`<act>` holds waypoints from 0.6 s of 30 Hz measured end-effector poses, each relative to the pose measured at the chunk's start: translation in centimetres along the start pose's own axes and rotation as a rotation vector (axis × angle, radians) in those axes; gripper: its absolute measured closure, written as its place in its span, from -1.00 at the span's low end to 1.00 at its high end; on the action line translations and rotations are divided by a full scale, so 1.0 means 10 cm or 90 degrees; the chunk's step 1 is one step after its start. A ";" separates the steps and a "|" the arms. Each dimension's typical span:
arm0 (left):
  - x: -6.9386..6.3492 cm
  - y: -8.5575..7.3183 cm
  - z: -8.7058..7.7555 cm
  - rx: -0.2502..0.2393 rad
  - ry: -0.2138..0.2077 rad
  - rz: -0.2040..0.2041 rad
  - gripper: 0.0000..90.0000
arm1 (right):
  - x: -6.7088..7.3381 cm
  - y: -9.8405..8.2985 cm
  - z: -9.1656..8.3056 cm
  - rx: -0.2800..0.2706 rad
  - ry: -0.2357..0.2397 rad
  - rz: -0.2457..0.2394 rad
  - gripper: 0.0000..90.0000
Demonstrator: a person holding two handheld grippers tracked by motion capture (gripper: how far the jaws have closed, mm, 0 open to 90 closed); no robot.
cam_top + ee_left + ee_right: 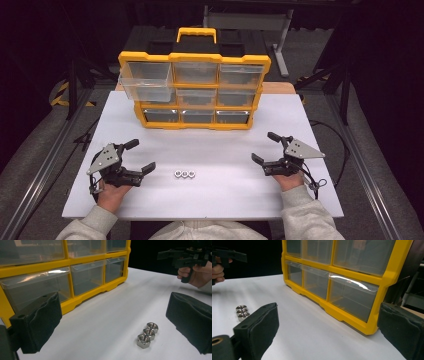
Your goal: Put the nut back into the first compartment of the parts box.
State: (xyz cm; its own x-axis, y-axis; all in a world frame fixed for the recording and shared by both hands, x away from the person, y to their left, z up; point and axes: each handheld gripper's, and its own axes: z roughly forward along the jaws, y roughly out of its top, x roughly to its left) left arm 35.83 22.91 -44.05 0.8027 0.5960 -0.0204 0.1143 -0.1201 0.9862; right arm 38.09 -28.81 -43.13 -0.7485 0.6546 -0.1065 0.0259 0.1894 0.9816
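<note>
Three steel hex nuts (184,174) lie in a short row on the white table (220,150), near its front edge; they also appear as hex nuts (147,334) and hex nuts (242,312). A yellow organizer (194,90) with clear drawers stands at the back, its top-left drawer (145,82) pulled out. My left gripper (139,156) rests left of the nuts, jaws open and empty. My right gripper (265,147) sits to the right of the nuts, jaws open and empty. In the left gripper view the nuts lie between the two padded jaws, nearer the right one.
The organizer's yellow carry handle (196,33) rises behind it. Dark floor and metal frame rails (40,165) flank the table. A person's grey sleeves (310,215) enter from the bottom. Bare white tabletop stretches between the organizer and the nuts.
</note>
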 end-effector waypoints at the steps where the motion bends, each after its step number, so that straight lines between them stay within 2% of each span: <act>1: 0.00 0.00 0.00 -0.004 -0.001 -0.005 -0.99 | 0.00 0.00 0.00 0.001 -0.001 0.000 -0.90; 7: 0.04 -0.02 -0.01 -0.029 -0.012 -0.032 -1.00 | 0.02 0.03 -0.01 0.014 -0.010 -0.015 -0.90; 14: 0.04 -0.02 0.00 -0.023 -0.018 -0.020 -0.99 | 0.07 0.09 0.01 0.013 0.003 -0.044 -0.89; 16: 0.03 -0.02 0.00 -0.021 -0.016 -0.007 -0.98 | 0.08 0.10 0.00 0.010 0.003 -0.048 -0.89; 18: 0.02 -0.02 0.01 -0.013 -0.012 -0.008 -0.98 | 0.09 0.11 0.01 0.014 0.010 -0.046 -0.89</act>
State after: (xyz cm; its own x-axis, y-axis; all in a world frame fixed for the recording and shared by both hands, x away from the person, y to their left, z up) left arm 36.05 23.02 -44.25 0.8118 0.5828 -0.0354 0.1123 -0.0965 0.9890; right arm 37.55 -27.95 -42.20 -0.7595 0.6268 -0.1740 -0.0140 0.2517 0.9677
